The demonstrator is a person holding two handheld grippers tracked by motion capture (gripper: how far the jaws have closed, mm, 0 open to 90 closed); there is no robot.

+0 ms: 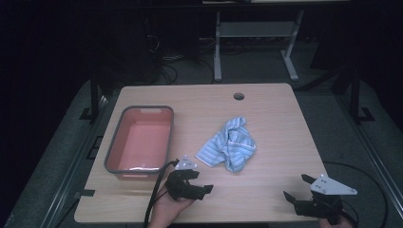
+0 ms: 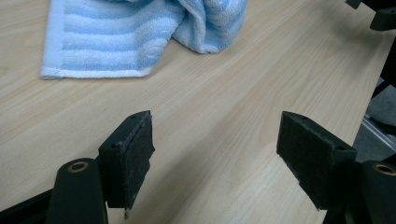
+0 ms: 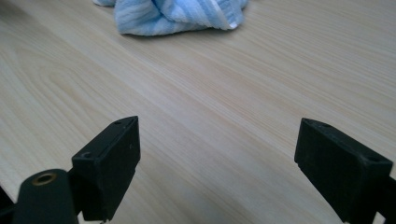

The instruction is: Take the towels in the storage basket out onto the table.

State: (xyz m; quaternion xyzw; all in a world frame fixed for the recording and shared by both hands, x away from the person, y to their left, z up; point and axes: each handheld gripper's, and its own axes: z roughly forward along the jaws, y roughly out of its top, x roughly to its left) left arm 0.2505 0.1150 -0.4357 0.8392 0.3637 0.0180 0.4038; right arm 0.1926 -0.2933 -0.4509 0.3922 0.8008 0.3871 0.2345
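Near the table's front edge, both grippers (image 1: 196, 182) (image 1: 298, 188) are held agape; the striped towel's (image 1: 229, 145) flat corner should be pinched.

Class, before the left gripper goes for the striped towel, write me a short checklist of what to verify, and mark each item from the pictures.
1. Left gripper jaws open, nothing between them: ok.
2. Right gripper jaws open and empty, apart from the towel: ok.
3. Blue striped towel lies crumpled on the table, free of both grippers: ok.
4. Bare tabletop between left gripper and towel's near edge: ok.
5. Pink tub stands beside the towel, upright: ok.
6. Tub fully empty: cannot tell; a pale patch lies at its near end.
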